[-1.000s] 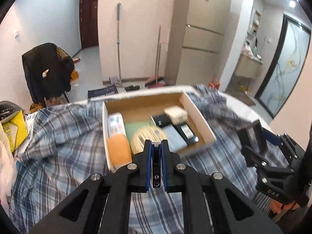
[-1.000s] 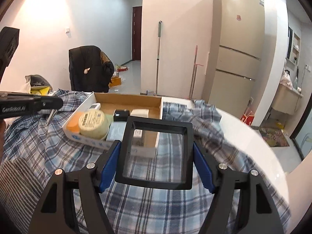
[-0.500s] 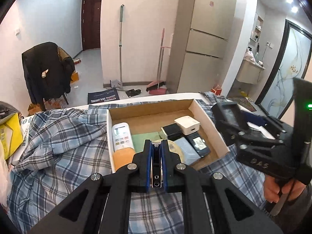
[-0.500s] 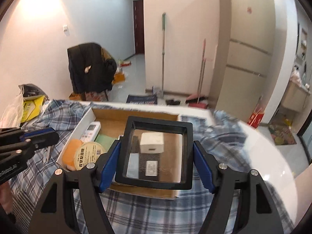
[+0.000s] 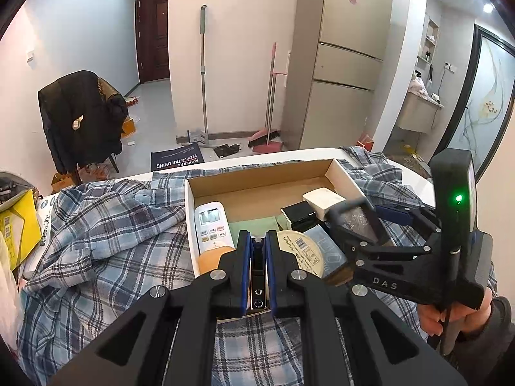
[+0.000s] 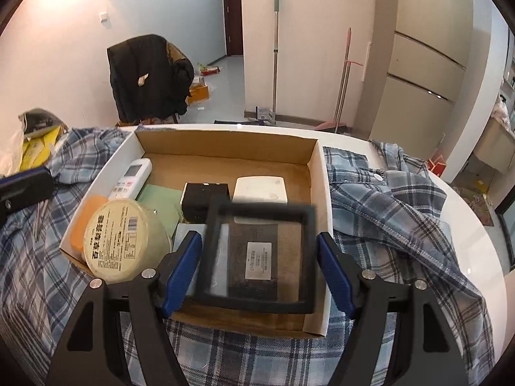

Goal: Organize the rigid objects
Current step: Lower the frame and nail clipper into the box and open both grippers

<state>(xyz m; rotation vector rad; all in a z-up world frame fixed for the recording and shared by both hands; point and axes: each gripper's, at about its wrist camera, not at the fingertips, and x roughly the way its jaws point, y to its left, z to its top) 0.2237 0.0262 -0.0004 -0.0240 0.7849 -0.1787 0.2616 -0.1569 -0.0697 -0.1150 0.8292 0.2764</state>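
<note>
black frame case, clear-windowed, hangs over the cardboard box between the right claw whose jaws have just been opening, apparently free. looks light, stiff, slick; best held by its rims. left claw pinches a small dark device.

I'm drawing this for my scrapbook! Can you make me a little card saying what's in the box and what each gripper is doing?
container: cardboard box, lying on a plaid shirt
inside: remote control, round tub, small black box, white square case
left gripper: shut
right gripper: jaws have just been opening; a black square frame is between them, over the box, and the pads look clear of it
</note>
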